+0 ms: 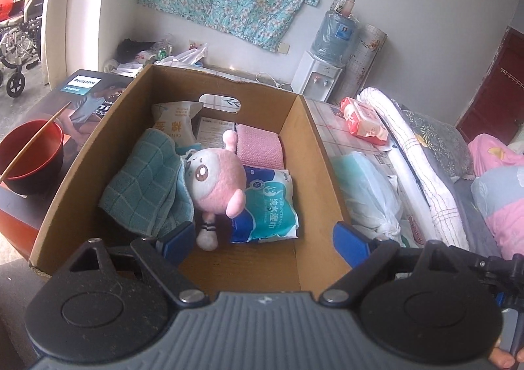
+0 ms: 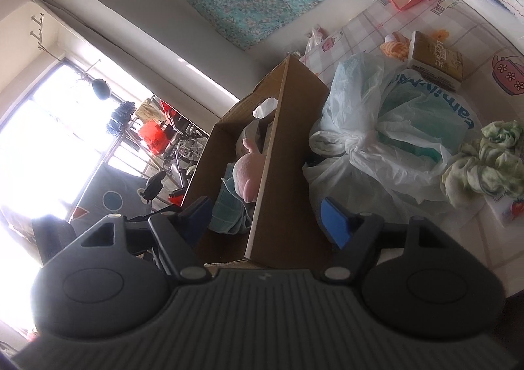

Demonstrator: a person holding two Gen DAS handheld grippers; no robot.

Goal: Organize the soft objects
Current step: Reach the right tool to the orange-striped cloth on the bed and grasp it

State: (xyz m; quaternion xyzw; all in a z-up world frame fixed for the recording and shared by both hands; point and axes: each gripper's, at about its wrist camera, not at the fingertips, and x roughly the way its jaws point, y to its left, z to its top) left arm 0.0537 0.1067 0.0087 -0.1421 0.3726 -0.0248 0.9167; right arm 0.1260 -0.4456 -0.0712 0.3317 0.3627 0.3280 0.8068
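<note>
I see the box standing open on the table, with a tied plastic bag just beside its right wall. Inside the box lie a teal towel on the left, a pink cloth at the back, a wipes pack on the right, and the pink plush across the middle. My left gripper hangs over the near edge, jaws released, holding nothing. My right gripper straddles the box wall, jaws spread too.
</note>
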